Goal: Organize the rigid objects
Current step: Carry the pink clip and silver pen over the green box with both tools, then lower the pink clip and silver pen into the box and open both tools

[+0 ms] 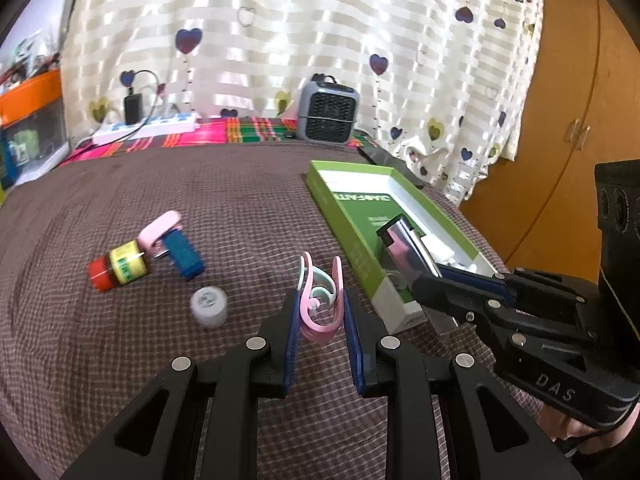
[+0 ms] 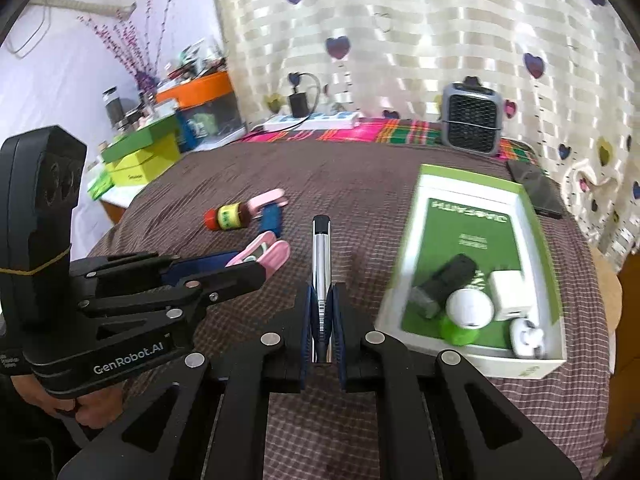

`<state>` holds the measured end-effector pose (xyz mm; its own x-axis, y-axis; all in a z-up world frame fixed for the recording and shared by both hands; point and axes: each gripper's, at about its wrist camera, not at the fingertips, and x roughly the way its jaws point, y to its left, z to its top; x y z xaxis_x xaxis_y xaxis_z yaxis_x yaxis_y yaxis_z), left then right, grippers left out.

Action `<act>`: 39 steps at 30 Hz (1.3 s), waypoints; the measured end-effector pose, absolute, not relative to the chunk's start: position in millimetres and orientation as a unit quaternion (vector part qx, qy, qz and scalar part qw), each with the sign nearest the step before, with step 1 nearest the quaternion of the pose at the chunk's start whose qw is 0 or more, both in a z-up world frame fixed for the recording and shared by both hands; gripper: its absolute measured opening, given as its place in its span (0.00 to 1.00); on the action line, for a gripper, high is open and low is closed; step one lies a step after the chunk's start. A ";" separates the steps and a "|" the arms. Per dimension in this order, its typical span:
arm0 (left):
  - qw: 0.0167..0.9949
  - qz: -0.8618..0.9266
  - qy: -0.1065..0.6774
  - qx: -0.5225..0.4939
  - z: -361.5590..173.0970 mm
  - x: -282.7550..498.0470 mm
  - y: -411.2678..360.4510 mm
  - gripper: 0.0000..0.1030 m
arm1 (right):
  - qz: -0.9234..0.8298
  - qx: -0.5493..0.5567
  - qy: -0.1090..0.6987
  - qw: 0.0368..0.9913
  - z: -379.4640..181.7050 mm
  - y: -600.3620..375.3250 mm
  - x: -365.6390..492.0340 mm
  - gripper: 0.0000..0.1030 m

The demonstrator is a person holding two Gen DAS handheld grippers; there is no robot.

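Observation:
My left gripper (image 1: 320,300) is shut on a pink clip (image 1: 320,312) with a pale blue spring, held just above the brown checked cloth (image 1: 120,360). My right gripper (image 2: 323,292) is shut on a silver pen with a black cap (image 2: 321,252), pointing forward. It also shows in the left wrist view (image 1: 404,248) beside the green box (image 1: 348,196). The green box (image 2: 424,216) holds a black device (image 2: 444,284), a white ball (image 2: 469,307), a white charger (image 2: 510,294) and a white earbud case (image 2: 526,338). The left gripper with the clip shows in the right wrist view (image 2: 264,258).
On the cloth lie a red-capped yellow bottle (image 1: 118,270), a pink and blue clip pair (image 1: 172,240) and a grey cap (image 1: 209,306). A small grey fan (image 1: 328,114) and a power strip (image 1: 148,128) stand at the back. A dark phone (image 2: 536,190) lies by the box.

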<state>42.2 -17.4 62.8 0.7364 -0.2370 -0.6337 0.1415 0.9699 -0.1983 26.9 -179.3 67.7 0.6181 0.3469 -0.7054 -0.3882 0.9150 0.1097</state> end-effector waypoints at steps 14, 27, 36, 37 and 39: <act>0.924 -0.138 0.351 -0.067 64.6 64.0 -51.5 0.20 | 0.143 0.014 0.381 0.913 69.7 -236.2 44.1 0.11; 0.919 -0.162 0.354 -0.065 61.8 82.8 -75.1 0.20 | 0.102 0.036 0.390 0.914 60.4 -270.0 57.6 0.11; 0.908 -0.182 0.373 -0.064 48.6 95.5 -90.5 0.20 | 0.098 0.041 0.419 0.902 40.2 -278.2 68.1 0.11; 0.907 -0.183 0.375 -0.064 47.3 96.1 -91.6 0.20 | 0.101 0.042 0.423 0.900 37.9 -278.0 68.9 0.11; 0.905 -0.185 0.378 -0.063 44.8 96.6 -93.4 0.20 | 0.104 0.042 0.426 0.898 34.8 -278.5 70.1 0.11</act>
